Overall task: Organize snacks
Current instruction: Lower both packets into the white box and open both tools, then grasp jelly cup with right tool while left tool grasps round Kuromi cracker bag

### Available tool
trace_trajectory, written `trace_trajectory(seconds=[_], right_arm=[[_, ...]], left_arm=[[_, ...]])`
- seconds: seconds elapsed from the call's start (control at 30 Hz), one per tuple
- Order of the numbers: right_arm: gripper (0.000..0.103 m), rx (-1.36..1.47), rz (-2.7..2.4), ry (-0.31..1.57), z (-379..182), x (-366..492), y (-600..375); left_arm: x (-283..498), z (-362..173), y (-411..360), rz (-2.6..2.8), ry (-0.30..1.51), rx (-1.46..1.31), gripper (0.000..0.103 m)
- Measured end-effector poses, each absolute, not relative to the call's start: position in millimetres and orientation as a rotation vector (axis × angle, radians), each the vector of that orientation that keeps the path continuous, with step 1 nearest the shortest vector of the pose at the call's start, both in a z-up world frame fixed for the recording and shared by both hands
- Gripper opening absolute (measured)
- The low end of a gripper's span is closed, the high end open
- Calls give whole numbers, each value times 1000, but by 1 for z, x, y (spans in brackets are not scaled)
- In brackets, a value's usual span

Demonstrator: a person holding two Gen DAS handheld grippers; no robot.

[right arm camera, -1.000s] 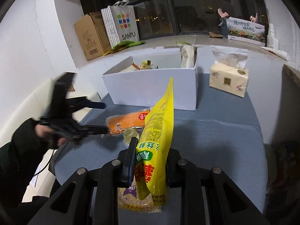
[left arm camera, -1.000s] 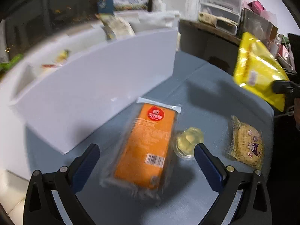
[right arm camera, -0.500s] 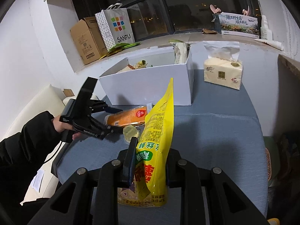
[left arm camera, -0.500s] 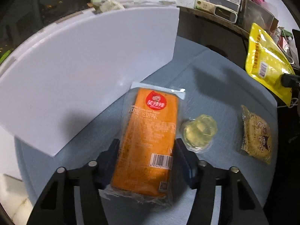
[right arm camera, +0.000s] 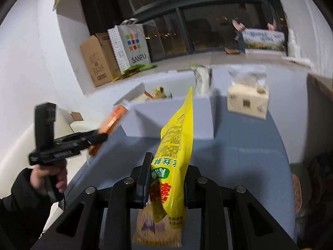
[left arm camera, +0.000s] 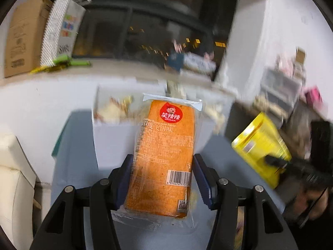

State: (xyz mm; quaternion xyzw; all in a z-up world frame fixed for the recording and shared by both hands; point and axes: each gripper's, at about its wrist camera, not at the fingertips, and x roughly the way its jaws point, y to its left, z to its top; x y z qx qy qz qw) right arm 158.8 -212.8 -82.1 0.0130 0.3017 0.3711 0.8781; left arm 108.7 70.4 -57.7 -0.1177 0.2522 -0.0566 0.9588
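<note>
Orange snack pack (left arm camera: 164, 158) clamped inside left gripper (left arm camera: 162, 179) (airborne).

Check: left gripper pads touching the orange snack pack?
Touching. Left wrist view shows both blue pads of the left gripper pressed against the sides of the orange snack pack, held clear of the table.

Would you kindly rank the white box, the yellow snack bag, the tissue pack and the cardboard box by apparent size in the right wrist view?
1. Yellow snack bag, though its nearness to the camera inflates it.
2. White box.
3. Tissue pack and cardboard box look alike; the cardboard box stands farther off, so I won't rank them.
</note>
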Motion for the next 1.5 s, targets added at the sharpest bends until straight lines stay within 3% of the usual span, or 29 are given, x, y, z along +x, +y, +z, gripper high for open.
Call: trace_trajectory(seconds=[0.27,0.47,0.53,0.57,0.6,0.63,0.67,0.7,1.2,1.5], right_arm=[[26,71,789,580,-31,225,-165],[26,131,767,622,-12,306,-123],[26,126,764,643,-12,325,-112],[29,113,759,649,-13,334,-105],[32,99,745,655,-14,343,-98],[49,90,740,666,-15,349,-93],[89,83,724,693,-18,358,-89],[103,90,698,714,-22,366,-88],[103,70,667,719,-27,356,-99],[103,-15,760,673,-15,294,-121]], left_arm=[[173,10,96,-45,412,-286,61],[249,-2,112,45,490,-358,61],[268,-14,114,70,538,-361,71],[279,-22,114,89,578,-347,92],[283,-26,114,108,588,-335,103],[284,-31,113,119,580,-330,103],[284,-34,114,126,583,-331,103],[284,-38,115,117,604,-339,103],[235,-12,103,77,531,-259,103],[153,-2,87,-8,465,-224,103]])
